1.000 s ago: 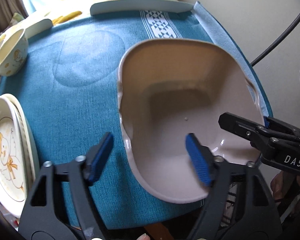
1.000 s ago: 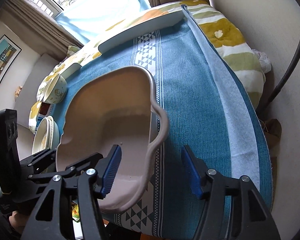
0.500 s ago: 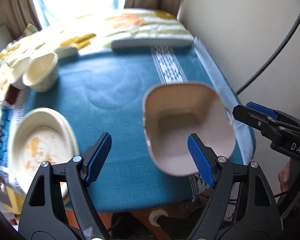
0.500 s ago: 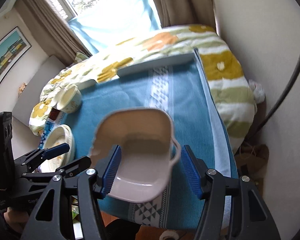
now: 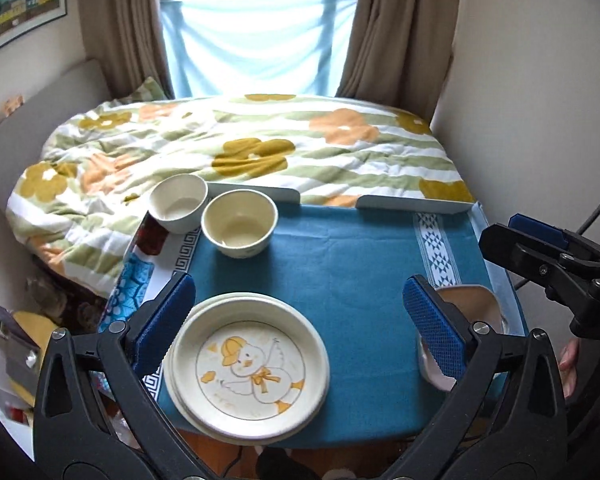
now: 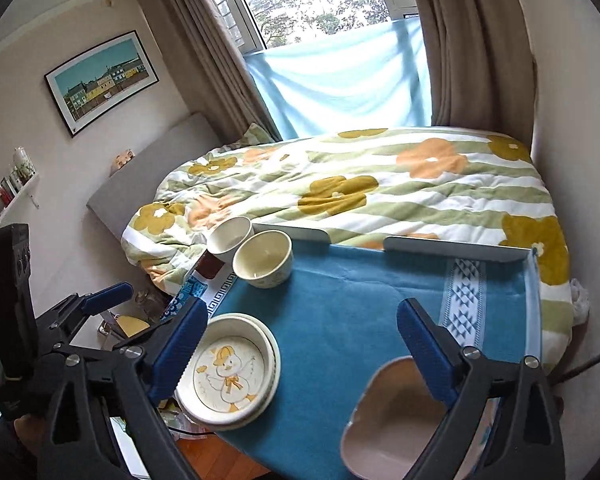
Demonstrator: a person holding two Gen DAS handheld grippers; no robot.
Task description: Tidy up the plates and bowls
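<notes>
Two sets of tongs are up in the air over the desk [image 5: 340, 256], and we hold one in each hand. Our left tongs [image 5: 300, 320] are spread wide and pinch nothing. Our right tongs [image 6: 296, 344] are spread wide too, and they are empty.

We see the blue cloth [image 6: 340, 312] lying flat on the desk. On the near right corner sits the tan dish [image 6: 396, 420]. It is not round like the others. It has wavy sides, and its long way runs from near us toward the window. Its open side faces up. In the left view the tan dish [image 5: 476, 304] hides partly behind one blue pad.

On the near left side sits the stack of duck plates [image 5: 248, 364]. The top plate lies flat and shows a duck with a yellow hat. The duck's head points toward the far side of the desk. The stack hangs a little over the near edge.

At the far left corner stand two bowls, both open side up. The cream bowl [image 5: 239, 224] is on the blue cloth. The white bowl [image 5: 178, 202] is just beside it, on its left, and they look close enough to touch, but we cannot tell for sure.

Behind the desk is the bed [image 6: 380, 192] with a flowery blanket.
</notes>
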